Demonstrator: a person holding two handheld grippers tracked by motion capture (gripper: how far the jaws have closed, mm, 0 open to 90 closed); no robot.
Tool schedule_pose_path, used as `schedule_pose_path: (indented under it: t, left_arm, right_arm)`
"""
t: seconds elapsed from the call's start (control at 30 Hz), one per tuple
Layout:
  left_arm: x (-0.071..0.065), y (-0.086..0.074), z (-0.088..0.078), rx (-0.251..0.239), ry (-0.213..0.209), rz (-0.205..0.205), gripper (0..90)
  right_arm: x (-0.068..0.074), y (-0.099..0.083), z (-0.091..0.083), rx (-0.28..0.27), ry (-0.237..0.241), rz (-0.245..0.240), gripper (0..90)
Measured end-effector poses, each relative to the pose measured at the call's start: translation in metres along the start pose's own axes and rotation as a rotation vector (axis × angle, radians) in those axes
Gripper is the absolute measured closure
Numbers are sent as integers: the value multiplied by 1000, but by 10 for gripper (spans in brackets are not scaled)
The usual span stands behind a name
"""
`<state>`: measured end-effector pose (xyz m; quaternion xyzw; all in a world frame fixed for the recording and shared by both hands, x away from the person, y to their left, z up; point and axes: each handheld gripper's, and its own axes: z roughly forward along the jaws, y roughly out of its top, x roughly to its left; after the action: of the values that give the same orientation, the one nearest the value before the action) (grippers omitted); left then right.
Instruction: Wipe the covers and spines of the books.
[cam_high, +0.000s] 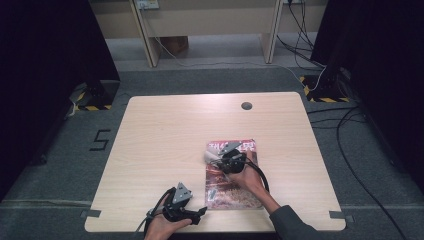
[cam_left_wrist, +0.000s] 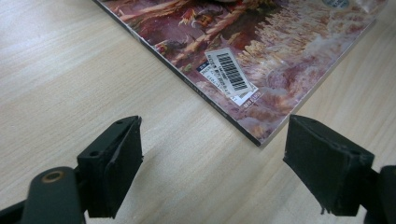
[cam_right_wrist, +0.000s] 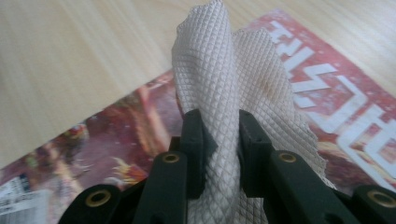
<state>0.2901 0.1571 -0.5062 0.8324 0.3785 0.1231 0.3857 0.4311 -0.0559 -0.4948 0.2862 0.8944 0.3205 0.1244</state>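
A magazine (cam_high: 239, 187) with a red and brown cover lies flat on the wooden table (cam_high: 165, 135), near its front right. My right gripper (cam_high: 216, 156) rests over the magazine's upper left part, shut on a folded white waffle-weave cloth (cam_right_wrist: 231, 79) that sticks up between its jaws; the cloth (cam_high: 210, 155) touches the cover (cam_right_wrist: 336, 93). My left gripper (cam_high: 200, 214) sits low at the table's front edge, open, with nothing between its fingers (cam_left_wrist: 114, 163). Just ahead of it are the magazine's near corner (cam_left_wrist: 261, 137) and a barcode sticker (cam_left_wrist: 231, 72).
A round cable hole (cam_high: 246, 105) sits near the table's far edge. Beyond the table are grey carpet, wooden desk legs (cam_high: 150, 45), trailing cables (cam_high: 345, 125) and black stands with yellow-striped bases (cam_high: 322, 92). A number 5 is marked on the floor (cam_high: 100, 140) at left.
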Motion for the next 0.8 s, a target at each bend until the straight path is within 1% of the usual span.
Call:
schedule_pose_path:
  t: [0.2, 0.27, 0.3, 0.37, 0.43, 0.47, 0.5, 0.6, 0.7, 0.8]
  left_arm:
    - [5, 0, -1, -5, 5, -30, 175]
    - [5, 0, -1, -2, 10, -29, 173]
    - [5, 0, -1, -2, 10, -28, 173]
    - [5, 0, -1, -3, 8, -28, 172]
    - [5, 0, -1, -3, 8, -27, 170]
    - [5, 0, -1, -4, 8, -27, 170]
    - [5, 0, -1, -5, 8, -28, 170]
    - [6, 0, -1, -4, 10, -29, 170]
    - [7, 0, -1, -3, 14, -33, 170]
    - [7, 0, -1, -2, 12, -31, 169]
  right_arm:
    - [16, -1, -1, 0, 42, -41, 760]
    - [18, -2, -3, 4, 45, -40, 760]
    - [17, -2, -4, 6, 51, -29, 761]
    - [13, -4, -5, 1, 50, -11, 762]
    - [7, -6, -6, 3, 24, -5, 763]
    - [3, -7, -7, 1, 19, 3, 763]
    - [-2, -9, -8, 1, 11, 23, 764]
    - [-15, -15, -13, -1, -20, 53, 764]
    - [-23, -22, -18, 2, -38, 79, 763]
    - [-27, -27, -23, 6, -48, 88, 762]
